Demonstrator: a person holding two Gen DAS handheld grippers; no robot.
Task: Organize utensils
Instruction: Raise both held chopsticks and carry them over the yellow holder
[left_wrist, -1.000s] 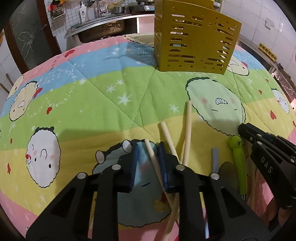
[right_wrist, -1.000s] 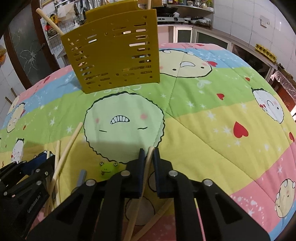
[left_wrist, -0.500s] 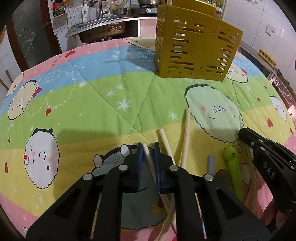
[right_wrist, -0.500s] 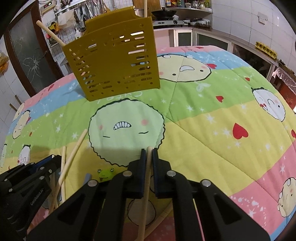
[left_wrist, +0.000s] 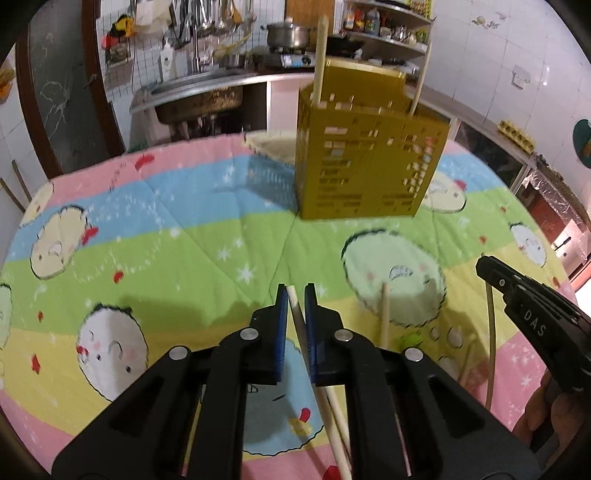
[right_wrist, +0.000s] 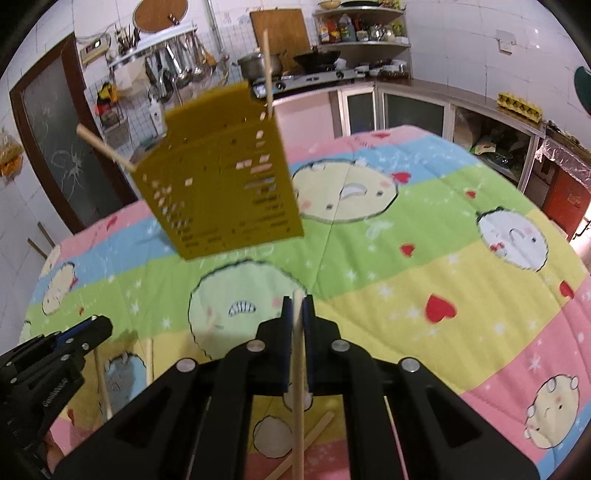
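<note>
— Lettering first: we read "DAS" on the right hand-held gripper (left_wrist: 484, 266), "GenRobot.AI" faintly on the left hand-held gripper (right_wrist: 101, 326).

— Grips? We see each pinching one pale wooden chopstick (left_wrist: 294, 305), (right_wrist: 297, 325), above the cartoon quilt (left_wrist: 177, 251). Slotted mustard-yellow plastic utensil holder (left_wrist: 365, 162) stands beyond.

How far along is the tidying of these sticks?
Partly done. Two chopsticks already stand in the yellow holder. The left gripper and right gripper each have jaws shut on one chopstick. Several more still lie on the quilt.
</note>
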